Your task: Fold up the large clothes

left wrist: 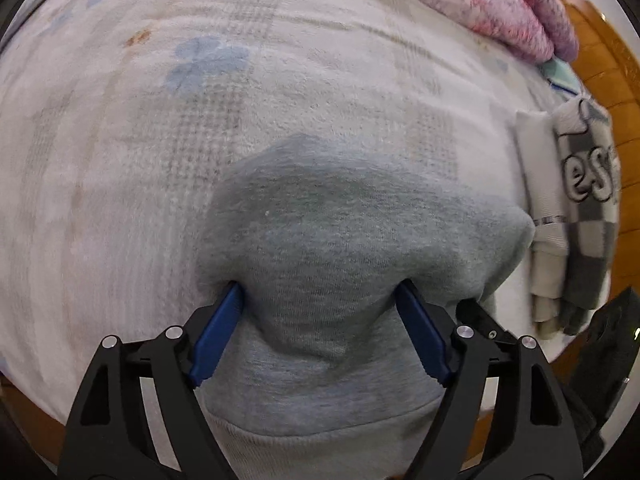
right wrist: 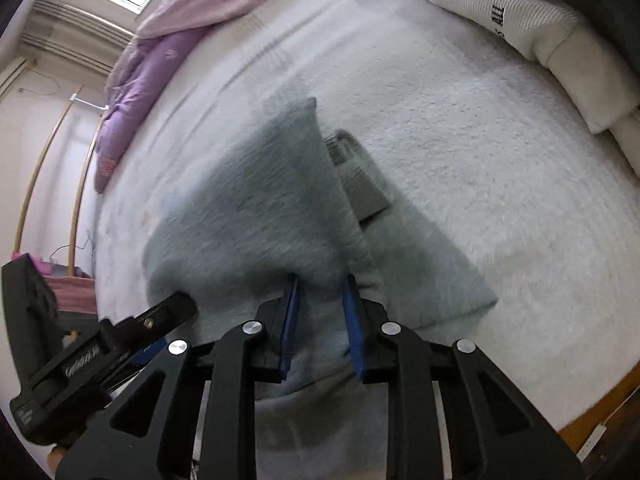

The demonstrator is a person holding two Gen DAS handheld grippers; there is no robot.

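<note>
Two tools lifting a grey sweatshirt [left wrist: 340, 240] above a bed [left wrist: 120, 160].
Left tool [left wrist: 320, 292] and right tool [right wrist: 320, 280] both pinch its fabric; folding looks midway, unfinished.

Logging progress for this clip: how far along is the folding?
Done: folded clothes lie stacked at the bed's edge. In hand: the grey sweatshirt, bunched between the left gripper and right gripper. Left: flattening and finishing its fold.

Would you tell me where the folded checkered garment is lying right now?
In the left wrist view, the checkered garment lies at the far right on the bed blanket, beside a folded white garment.
</note>
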